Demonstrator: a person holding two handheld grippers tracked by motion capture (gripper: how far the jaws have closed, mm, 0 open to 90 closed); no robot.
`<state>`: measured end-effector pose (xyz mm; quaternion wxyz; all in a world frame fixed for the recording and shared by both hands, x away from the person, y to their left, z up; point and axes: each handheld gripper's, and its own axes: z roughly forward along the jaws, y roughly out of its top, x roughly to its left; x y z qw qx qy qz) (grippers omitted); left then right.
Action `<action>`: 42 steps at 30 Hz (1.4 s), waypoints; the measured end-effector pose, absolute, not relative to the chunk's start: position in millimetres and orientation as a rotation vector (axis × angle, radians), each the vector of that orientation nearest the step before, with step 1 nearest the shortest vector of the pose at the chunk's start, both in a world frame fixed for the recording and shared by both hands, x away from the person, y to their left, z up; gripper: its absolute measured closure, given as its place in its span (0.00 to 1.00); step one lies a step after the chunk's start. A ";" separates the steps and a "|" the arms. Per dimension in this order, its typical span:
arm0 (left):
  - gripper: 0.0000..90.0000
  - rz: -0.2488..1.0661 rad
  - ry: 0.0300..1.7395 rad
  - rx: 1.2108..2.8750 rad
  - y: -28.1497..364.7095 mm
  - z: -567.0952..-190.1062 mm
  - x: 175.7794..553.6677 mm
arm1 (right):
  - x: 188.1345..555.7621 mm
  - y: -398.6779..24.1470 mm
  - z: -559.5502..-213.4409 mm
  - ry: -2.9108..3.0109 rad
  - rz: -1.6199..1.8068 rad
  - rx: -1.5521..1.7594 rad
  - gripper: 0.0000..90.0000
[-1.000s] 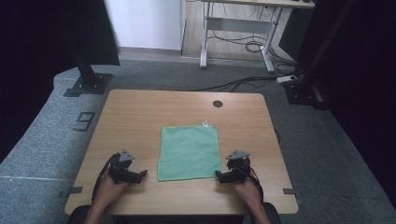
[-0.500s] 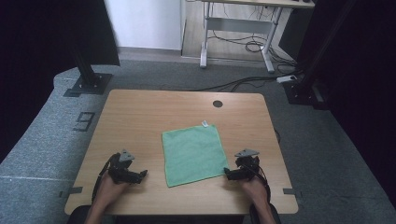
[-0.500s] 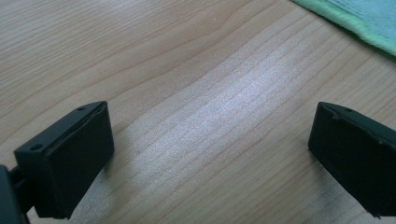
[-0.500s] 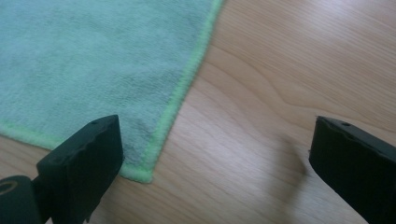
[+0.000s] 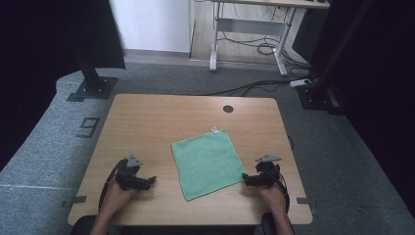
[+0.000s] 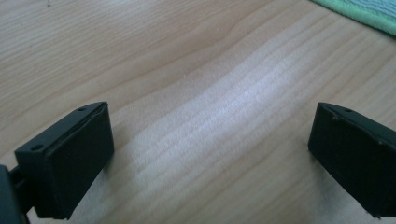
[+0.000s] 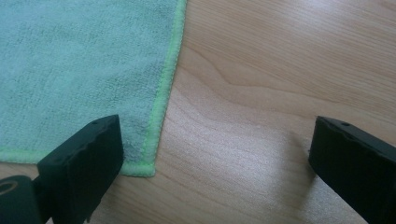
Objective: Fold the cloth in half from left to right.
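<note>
Green cloth [image 5: 208, 163] flat on wooden table [image 5: 156, 122] (white tag at corner).

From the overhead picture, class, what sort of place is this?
Probably a lab or recording room: a wooden table on grey carpet, black stands beside it, and a desk with loose cables behind.

Right gripper [image 7: 210, 163] low over a pale wooden table [image 7: 289, 70], its two black jaws spread wide apart, a green microfibre cloth [image 7: 79, 60] lying flat at upper left, its bright green hemmed corner just beside the left jaw, bare wood between the jaws
</note>
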<state>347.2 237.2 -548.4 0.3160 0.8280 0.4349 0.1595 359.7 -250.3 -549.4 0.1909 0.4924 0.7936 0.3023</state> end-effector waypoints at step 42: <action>0.01 0.533 1.172 2.146 171.7 -532.9 480.0 | 359.2 -254.1 -554.2 2.203 0.894 1.388 0.00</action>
